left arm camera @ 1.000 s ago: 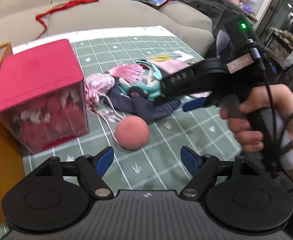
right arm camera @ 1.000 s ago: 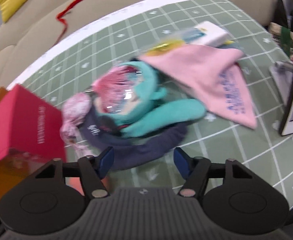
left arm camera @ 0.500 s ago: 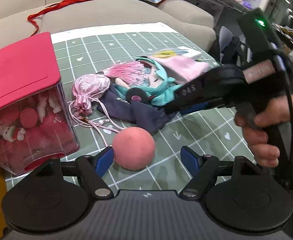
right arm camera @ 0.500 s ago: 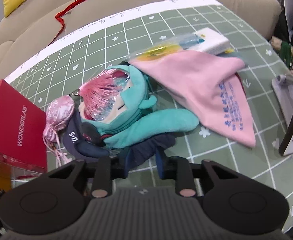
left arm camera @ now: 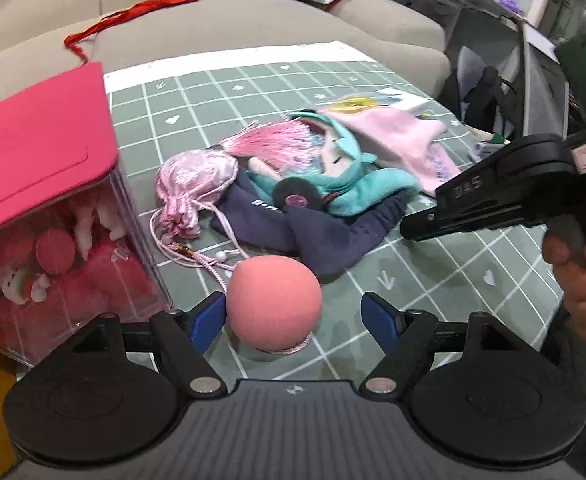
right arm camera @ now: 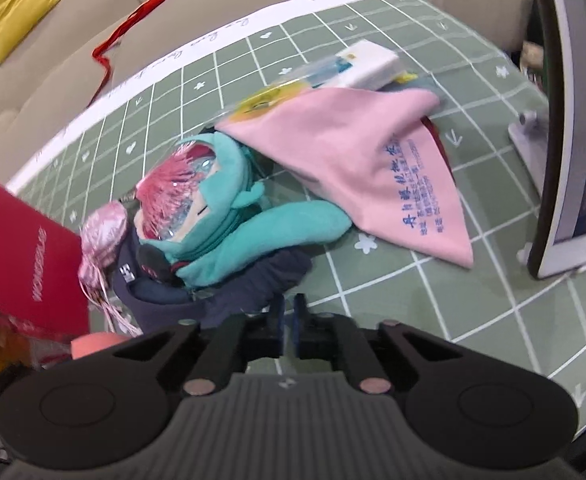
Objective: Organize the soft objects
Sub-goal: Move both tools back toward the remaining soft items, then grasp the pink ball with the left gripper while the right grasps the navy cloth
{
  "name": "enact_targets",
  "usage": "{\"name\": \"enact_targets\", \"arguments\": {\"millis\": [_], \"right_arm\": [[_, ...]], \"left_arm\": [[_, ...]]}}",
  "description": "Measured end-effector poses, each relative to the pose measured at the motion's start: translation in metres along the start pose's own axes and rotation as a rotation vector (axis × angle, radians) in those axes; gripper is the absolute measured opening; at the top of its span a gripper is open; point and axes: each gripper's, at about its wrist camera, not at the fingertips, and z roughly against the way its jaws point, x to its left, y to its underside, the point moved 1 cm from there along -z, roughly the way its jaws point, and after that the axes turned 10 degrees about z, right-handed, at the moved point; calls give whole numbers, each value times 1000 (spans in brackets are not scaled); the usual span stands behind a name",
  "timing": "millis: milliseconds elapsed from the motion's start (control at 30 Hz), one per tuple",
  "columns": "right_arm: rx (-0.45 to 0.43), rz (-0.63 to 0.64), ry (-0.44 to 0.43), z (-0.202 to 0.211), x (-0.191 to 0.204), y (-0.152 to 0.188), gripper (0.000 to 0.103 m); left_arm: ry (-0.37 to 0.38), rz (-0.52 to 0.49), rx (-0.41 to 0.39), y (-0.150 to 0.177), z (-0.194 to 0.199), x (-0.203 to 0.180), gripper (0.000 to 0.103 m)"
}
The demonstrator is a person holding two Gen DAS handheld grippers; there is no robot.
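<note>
A pink soft ball (left arm camera: 273,302) lies on the green grid mat (left arm camera: 453,280), between the open fingers of my left gripper (left arm camera: 293,316), close to the left finger. Behind it lies a heap: a navy cloth (left arm camera: 313,236), a teal plush doll with pink hair (left arm camera: 333,176), a pink satin pouch (left arm camera: 193,188) and a pink cloth bag (left arm camera: 405,140). My right gripper (right arm camera: 289,318) is shut, its tips at the near edge of the navy cloth (right arm camera: 229,292); I cannot tell if cloth is pinched. It also shows from the side in the left wrist view (left arm camera: 409,228).
A clear box with a red lid (left arm camera: 41,184) full of red plush stands at the left. A beige sofa (left arm camera: 253,16) with a red cord runs behind the mat. A monitor (right arm camera: 573,120) on a stand is at the right. A white packet (right arm camera: 369,66) lies behind the pink bag.
My right gripper has closed from wide open to shut at the navy cloth's edge. My left gripper moved in so the pink ball now sits between its fingers.
</note>
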Motion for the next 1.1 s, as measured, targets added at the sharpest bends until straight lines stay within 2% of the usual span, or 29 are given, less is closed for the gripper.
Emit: {"name": "enact_targets", "arguments": {"millis": [100, 200, 300, 367, 400, 467, 567, 700, 867, 900, 933, 967, 1000, 1100], "right_arm": [[-5, -39, -15, -3, -3, -2, 7], [-17, -64, -38, -6, -3, -4, 10], [-26, -91, -76, -6, -3, -6, 26], [-32, -90, -89, -7, 1, -7, 37], [-39, -81, -90, -8, 5, -8, 41], [-62, -76, -95, -11, 11, -10, 57], [-88, -46, -85, -15, 24, -12, 71], [-107, 78, 12, -21, 46, -8, 71], [-123, 232, 131, -22, 64, 2, 58], [-125, 256, 147, -22, 67, 4, 52], [-124, 272, 158, -22, 70, 5, 41], [-125, 297, 203, -23, 73, 7, 23], [-128, 329, 245, -23, 73, 10, 20], [-129, 342, 252, -21, 74, 12, 14]], "left_arm": [[-17, 24, 6, -2, -7, 3, 87], [-27, 62, 26, -5, -12, 8, 81], [-3, 108, 30, -6, -14, 12, 72], [1, 125, 31, -5, -14, 15, 59], [-7, 138, 25, -5, -13, 17, 59], [-2, 166, 9, -4, -8, 19, 58], [2, 164, 1, -3, -1, 18, 57], [-29, 148, -3, 0, 3, 18, 57], [-23, 148, 12, 5, 11, 20, 57], [-24, 147, 11, 6, 14, 20, 57], [-25, 144, 9, 6, 16, 20, 57], [-27, 143, 6, 6, 18, 19, 57], [-31, 144, -3, 6, 20, 18, 57], [-33, 140, -17, 6, 26, 18, 57]]}}
